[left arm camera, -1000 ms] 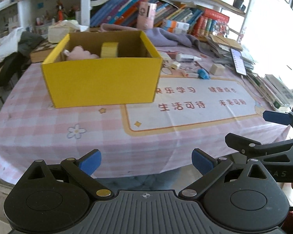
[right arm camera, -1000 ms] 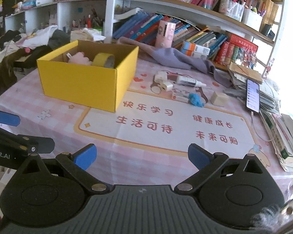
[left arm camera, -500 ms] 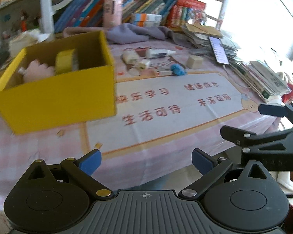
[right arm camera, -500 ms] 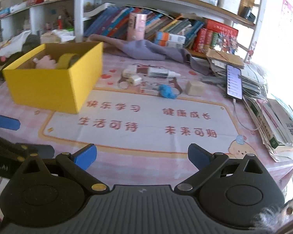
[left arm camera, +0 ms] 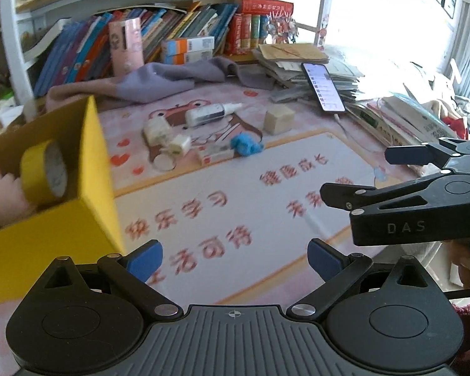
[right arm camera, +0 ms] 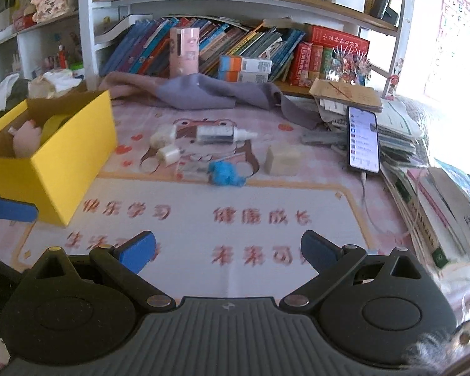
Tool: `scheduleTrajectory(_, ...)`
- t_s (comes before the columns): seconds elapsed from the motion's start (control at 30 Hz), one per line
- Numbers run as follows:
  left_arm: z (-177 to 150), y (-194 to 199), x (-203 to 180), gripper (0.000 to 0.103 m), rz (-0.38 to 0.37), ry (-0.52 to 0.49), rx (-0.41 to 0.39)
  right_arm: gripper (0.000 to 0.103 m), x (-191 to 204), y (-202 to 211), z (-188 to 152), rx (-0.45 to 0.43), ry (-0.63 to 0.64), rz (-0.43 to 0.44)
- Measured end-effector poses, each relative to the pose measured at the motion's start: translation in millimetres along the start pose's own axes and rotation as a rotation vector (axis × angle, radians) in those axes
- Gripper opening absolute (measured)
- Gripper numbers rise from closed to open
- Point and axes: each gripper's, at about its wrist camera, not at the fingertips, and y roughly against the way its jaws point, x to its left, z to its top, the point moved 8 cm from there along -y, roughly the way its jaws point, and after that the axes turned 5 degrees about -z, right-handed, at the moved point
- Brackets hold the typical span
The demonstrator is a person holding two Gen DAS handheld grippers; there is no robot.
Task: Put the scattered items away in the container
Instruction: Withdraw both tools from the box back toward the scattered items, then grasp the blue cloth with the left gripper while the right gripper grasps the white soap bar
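A yellow cardboard box (left arm camera: pixel 91 169) (right arm camera: pixel 75 153) stands at the left and holds a yellow tape roll (left arm camera: pixel 44 172) and a pink soft toy (right arm camera: pixel 26 136). Scattered items lie behind the mat: a white glue bottle (right arm camera: pixel 222 134), a blue fuzzy ball (right arm camera: pixel 225 173), a beige block (right arm camera: pixel 280 159), small white pieces (right arm camera: pixel 168 153) and a flat packet (right arm camera: pixel 192 169). My left gripper (left arm camera: pixel 235 258) is open and empty over the mat's front, beside the box. My right gripper (right arm camera: pixel 228 250) is open and empty, also seen from the side in the left wrist view (left arm camera: pixel 360 175).
A printed mat (right arm camera: pixel 235 219) covers the pink checked tablecloth. A phone (right arm camera: pixel 363 139) leans on stacked papers and books at the right. A grey cloth (right arm camera: pixel 203 92) lies at the back before a bookshelf (right arm camera: pixel 235 47).
Both grippers have moved forward and to the right, over the table. The box has shifted to the left of both views and the scattered items look closer. Both stay open.
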Motion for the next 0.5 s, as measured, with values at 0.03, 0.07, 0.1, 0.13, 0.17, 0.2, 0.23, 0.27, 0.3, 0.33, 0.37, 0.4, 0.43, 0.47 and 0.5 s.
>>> scheduleTrajectory(0.03,5,-6,-2,0.1,0.0,0.005,0.004,0.1,-5,-6,3,0.005,0.005,0.003)
scheduleTrajectory(0.07,10,-11,-4,0.1,-0.001,0.011,0.006,0.1,-10,-10,6,0.011,0.009,0.008)
scheduleTrajectory(0.1,15,-16,-6,0.1,0.0,0.019,0.008,0.1,-15,-16,9,0.015,0.013,0.014)
scheduleTrajectory(0.13,20,-21,-8,0.1,0.002,0.026,0.009,0.1,-21,-21,13,0.017,0.015,0.019)
scheduleTrajectory(0.17,25,-26,-10,0.1,0.006,0.033,0.011,0.1,-27,-25,16,0.017,0.016,0.025)
scheduleTrajectory(0.2,29,-32,-11,0.1,0.011,0.041,0.014,0.1,-33,-30,19,0.017,0.017,0.031)
scheduleTrajectory(0.23,34,-37,-12,0.1,0.018,0.049,0.018,0.1,-39,-35,23,0.017,0.017,0.038)
scheduleTrajectory(0.27,38,-43,-13,0.1,0.025,0.059,0.022,0.1,-45,-40,26,0.017,0.016,0.045)
scheduleTrajectory(0.3,42,-49,-14,0.1,0.032,0.067,0.026,0.1,-52,-46,30,0.018,0.013,0.052)
scheduleTrajectory(0.33,46,-54,-15,0.1,0.04,0.074,0.03,0.1,-59,-52,33,0.021,0.007,0.058)
scheduleTrajectory(0.37,51,-60,-16,0.1,0.049,0.08,0.033,0.1,-65,-59,36,0.027,0.001,0.065)
scheduleTrajectory(0.4,55,-65,-16,0.1,0.058,0.083,0.036,0.1,-72,-67,39,0.037,-0.006,0.074)
scheduleTrajectory(0.43,59,-71,-17,0.1,0.069,0.086,0.038,0.1,-77,-73,40,0.048,-0.01,0.081)
scheduleTrajectory(0.47,63,-77,-17,0.1,0.084,0.088,0.038,0.1,-82,-81,42,0.061,-0.013,0.091)
scheduleTrajectory(0.5,66,-83,-17,0.1,0.104,0.09,0.035,0.1,-86,-88,43,0.07,-0.016,0.101)
